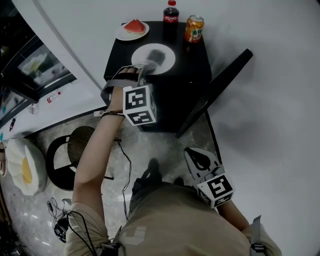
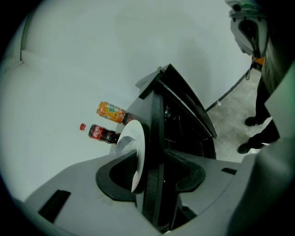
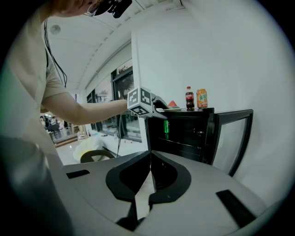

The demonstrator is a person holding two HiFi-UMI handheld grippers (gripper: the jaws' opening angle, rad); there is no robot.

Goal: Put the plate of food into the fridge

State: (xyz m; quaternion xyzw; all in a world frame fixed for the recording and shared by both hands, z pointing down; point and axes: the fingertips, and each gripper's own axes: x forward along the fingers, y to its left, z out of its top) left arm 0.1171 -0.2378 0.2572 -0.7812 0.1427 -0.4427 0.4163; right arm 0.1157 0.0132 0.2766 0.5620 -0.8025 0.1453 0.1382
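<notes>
Round white plate point(image 1: 167, 64) carrying a dark lump of food sits at the near edge of the boxy black fridge's point(image 1: 192, 85) flat top. Left gripper point(image 1: 141, 69) has its jaws apart, straddling the thin rim. Black-framed door point(image 1: 220, 82) stands open to the right. Right gripper point(image 1: 195, 156) is low and near, jaws together, empty

Top centre: a black fridge point(image 1: 192, 75) carries a white plate point(image 1: 167, 64) of dark food, a red watermelon slice point(image 1: 134, 25), a red-capped cola bottle point(image 1: 170, 15) and an orange can point(image 1: 194, 28). Black-and-white square markers cover the grey left gripper point(image 1: 144, 67)'s cube.
</notes>
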